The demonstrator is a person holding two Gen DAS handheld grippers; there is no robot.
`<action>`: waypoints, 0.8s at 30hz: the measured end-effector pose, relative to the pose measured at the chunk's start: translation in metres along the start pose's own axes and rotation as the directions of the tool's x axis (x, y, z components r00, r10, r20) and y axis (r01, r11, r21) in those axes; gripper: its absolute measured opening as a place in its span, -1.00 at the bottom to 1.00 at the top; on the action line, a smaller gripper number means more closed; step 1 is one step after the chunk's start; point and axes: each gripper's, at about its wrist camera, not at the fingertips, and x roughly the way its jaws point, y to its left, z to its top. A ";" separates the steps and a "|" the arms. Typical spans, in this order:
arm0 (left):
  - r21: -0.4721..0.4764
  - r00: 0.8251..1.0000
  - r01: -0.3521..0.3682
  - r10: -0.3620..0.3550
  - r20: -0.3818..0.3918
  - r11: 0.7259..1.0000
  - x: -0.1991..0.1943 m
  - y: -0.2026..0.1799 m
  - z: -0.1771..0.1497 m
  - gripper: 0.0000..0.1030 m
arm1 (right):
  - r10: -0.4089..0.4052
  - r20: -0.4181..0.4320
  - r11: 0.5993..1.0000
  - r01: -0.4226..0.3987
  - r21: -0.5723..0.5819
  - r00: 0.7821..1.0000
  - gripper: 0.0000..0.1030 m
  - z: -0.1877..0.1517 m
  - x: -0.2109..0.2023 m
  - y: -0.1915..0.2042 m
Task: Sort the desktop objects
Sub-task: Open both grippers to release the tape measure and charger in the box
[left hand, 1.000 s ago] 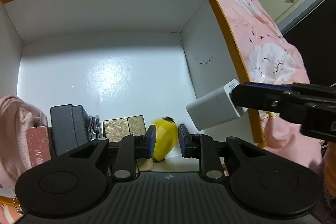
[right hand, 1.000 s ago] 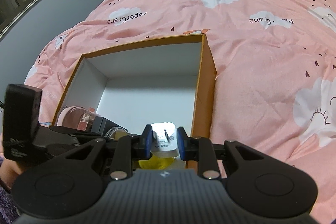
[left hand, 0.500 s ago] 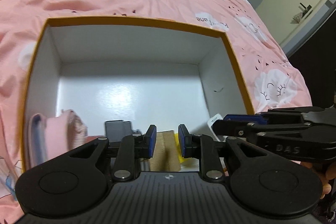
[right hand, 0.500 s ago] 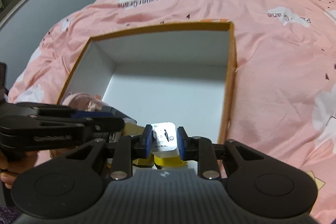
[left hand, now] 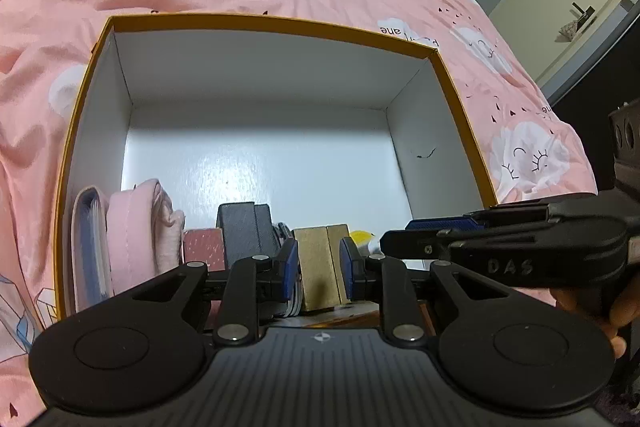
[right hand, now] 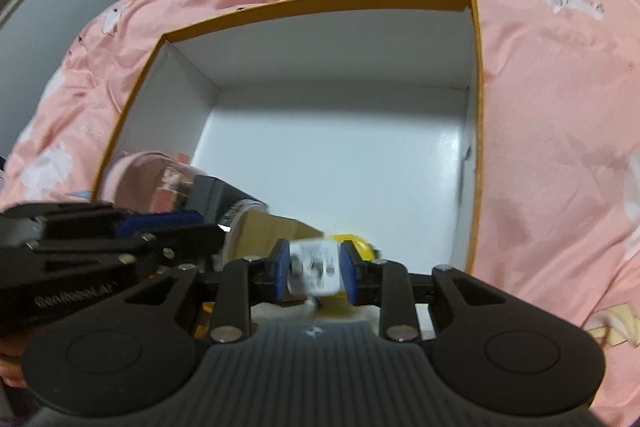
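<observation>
**White charger between the right jaws, over the near corner of the box**

The box with an orange rim and white inside lies on a pink blanket printed with clouds. In the right wrist view, the right gripper has a small white charger between its blue pads. Its jaws have just been opening, and a thin gap seems to show beside the charger, but the picture is blurred there, so I cannot tell if the pads press on it. The charger is above a yellow object, at about 6 o'clock of the box floor.

In the left wrist view, the left gripper has its jaws a little apart, with nothing pinched. Behind the gap stands a gold block. Along the near wall, from 7 to 6 o'clock, stand a pink pouch, a small pink box and a dark grey case.
</observation>
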 end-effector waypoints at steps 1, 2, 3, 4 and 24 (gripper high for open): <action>-0.002 1.000 0.000 0.000 -0.002 1.000 0.000 0.001 -0.001 -0.52 | 0.009 -0.008 1.000 -0.009 0.009 1.000 -0.41 0.002 -0.001 -0.001; -0.003 1.000 0.001 -0.001 -0.002 1.000 0.000 0.001 -0.001 -0.52 | 0.010 -0.011 1.000 -0.010 0.010 1.000 -0.40 0.003 -0.002 -0.001; -0.003 1.000 0.003 -0.003 -0.002 1.000 -0.001 0.002 -0.001 -0.52 | 0.009 -0.011 1.000 -0.009 0.014 1.000 -0.40 0.005 -0.004 -0.001; -0.002 1.000 0.005 -0.005 -0.001 1.000 -0.001 0.002 -0.001 -0.52 | 0.009 -0.008 1.000 -0.009 0.017 1.000 -0.40 0.006 -0.007 -0.002; 0.013 1.000 0.021 -0.021 0.003 1.000 -0.005 0.002 -0.005 -0.52 | -0.282 -0.280 0.770 0.042 -0.637 0.918 -0.84 0.046 0.074 0.027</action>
